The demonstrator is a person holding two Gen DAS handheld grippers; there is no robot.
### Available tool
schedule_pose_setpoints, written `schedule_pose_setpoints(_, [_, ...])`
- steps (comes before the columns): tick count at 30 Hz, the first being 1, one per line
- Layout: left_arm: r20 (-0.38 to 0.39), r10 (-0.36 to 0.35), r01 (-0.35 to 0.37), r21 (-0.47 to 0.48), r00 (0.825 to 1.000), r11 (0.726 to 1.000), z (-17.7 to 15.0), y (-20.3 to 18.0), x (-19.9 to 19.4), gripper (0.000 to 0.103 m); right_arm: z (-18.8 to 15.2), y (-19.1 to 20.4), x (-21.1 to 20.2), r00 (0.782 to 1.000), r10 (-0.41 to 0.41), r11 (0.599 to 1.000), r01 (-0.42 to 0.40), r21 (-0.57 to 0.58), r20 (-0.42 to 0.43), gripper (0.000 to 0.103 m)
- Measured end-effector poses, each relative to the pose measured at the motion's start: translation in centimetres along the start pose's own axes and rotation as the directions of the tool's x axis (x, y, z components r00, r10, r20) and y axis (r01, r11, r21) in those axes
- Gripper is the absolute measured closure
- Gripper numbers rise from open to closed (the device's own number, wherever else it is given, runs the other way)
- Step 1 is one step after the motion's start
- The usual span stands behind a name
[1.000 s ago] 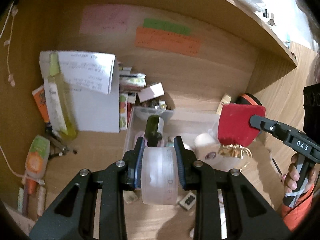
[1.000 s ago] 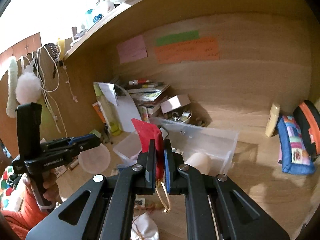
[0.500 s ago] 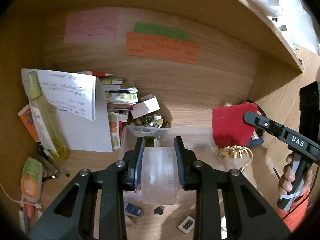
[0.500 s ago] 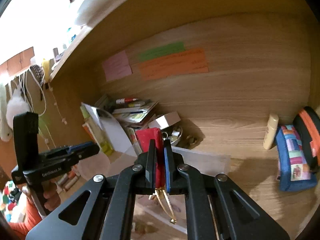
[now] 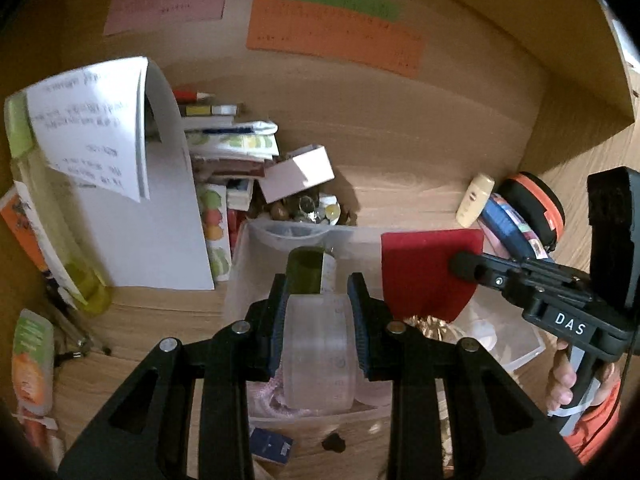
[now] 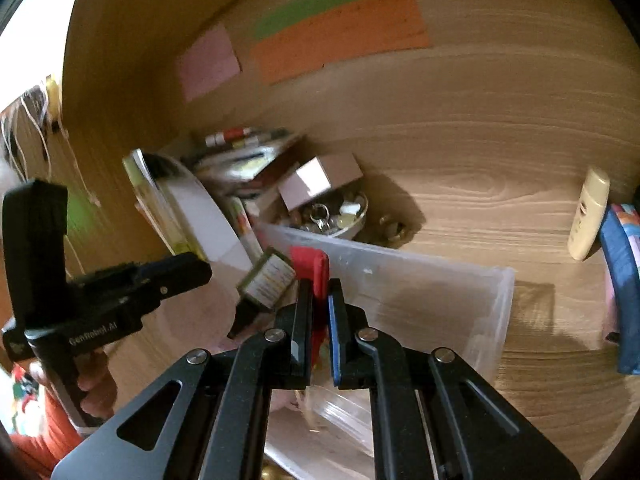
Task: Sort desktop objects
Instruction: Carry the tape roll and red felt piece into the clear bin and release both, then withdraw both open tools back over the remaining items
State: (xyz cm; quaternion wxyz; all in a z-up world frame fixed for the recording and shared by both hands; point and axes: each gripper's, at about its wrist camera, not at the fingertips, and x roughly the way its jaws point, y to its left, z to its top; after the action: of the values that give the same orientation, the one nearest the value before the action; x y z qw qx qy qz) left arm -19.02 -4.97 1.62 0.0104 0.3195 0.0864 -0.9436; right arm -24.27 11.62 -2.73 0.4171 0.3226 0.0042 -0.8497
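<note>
My left gripper (image 5: pixel 319 292) is shut on a clear plastic bottle with a dark green cap (image 5: pixel 318 344); its cap end shows in the right wrist view (image 6: pixel 266 282). It hangs over the clear plastic bin (image 5: pixel 362 242), which also shows in the right wrist view (image 6: pixel 460 300). My right gripper (image 6: pixel 318 292) is shut on a red pouch (image 6: pixel 314 270) with a gold ribbon, held over the same bin. In the left wrist view the red pouch (image 5: pixel 424 272) sits right of my bottle.
A stack of books (image 5: pixel 232 140), a curled white paper (image 5: pixel 120 160) and a yellow-green spray bottle (image 5: pixel 52 216) stand left. A white box (image 5: pixel 298 174) lies on a bowl of trinkets (image 5: pixel 312 210). A cream tube (image 6: pixel 590 212) and a blue pouch (image 6: pixel 624 288) lie right. Small items (image 5: pixel 272 444) lie on the desk.
Both grippers have moved forward and down toward the bin. The red pouch now hangs lower over the bin, close beside the bottle.
</note>
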Motion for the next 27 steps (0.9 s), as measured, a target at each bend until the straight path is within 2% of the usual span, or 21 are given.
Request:
schedule_pose_setpoints(5, [0.003, 0.014, -0.014, 0.037, 1.000, 0.999, -0.6, -0.1, 0.4, 0.074, -0.5, -0.6, 0.8, 0.998, -0.060, 0.998, 0.060, -0.003, -0.038, 0.096])
schedule_pose_setpoints(13, [-0.014, 0.022, -0.022, 0.002, 1.000, 1.000, -0.9, 0.6, 0.7, 0.074, -0.9, 0.0, 1.3, 0.989, -0.140, 0.989, 0.137, -0.052, -0.053, 0.095])
schedule_pose_setpoints(16, [-0.008, 0.026, -0.026, -0.001, 1.000, 1.000, -0.8, 0.7, 0.6, 0.074, -1.1, 0.4, 1.5, 0.988, -0.142, 0.988, 0.138, -0.064, -0.057, 0.093])
schedule_pose_setpoints(21, [0.003, 0.046, -0.046, 0.011, 0.999, 0.999, -0.5, 0.5, 0.4, 0.069, -1.3, 1.1, 1.4, 0.986, -0.164, 0.983, 0.160, -0.089, -0.040, 0.073])
schedule_pose_setpoints(22, [0.006, 0.044, -0.045, 0.014, 0.999, 0.999, -0.4, 0.5, 0.4, 0.066, -1.3, 1.3, 1.3, 0.985, -0.170, 0.981, 0.166, -0.096, -0.034, 0.069])
schedule_pose_setpoints(23, [0.008, 0.044, -0.044, 0.017, 0.999, 0.999, -0.3, 0.4, 0.3, 0.063, -1.3, 1.4, 1.1, 0.985, -0.172, 0.981, 0.169, -0.100, -0.027, 0.062])
schedule_pose_setpoints(24, [0.016, 0.044, -0.045, 0.019, 0.999, 0.999, -0.3, 0.4, 0.1, 0.054, -1.3, 1.5, 1.0, 0.985, -0.174, 0.980, 0.171, -0.101, -0.021, 0.050])
schedule_pose_setpoints(25, [0.022, 0.042, -0.042, 0.020, 0.999, 0.999, -0.3, 0.4, 0.0, 0.040, -1.3, 1.6, 0.9, 0.984, -0.180, 0.979, 0.178, -0.104, -0.010, 0.045])
schedule_pose_setpoints(27, [0.032, 0.016, -0.017, 0.011, 0.999, 1.000, -0.2, 0.4, -0.4, 0.029, -1.2, 2.0, 0.5, 0.981, -0.193, 0.974, 0.193, -0.120, 0.013, 0.033])
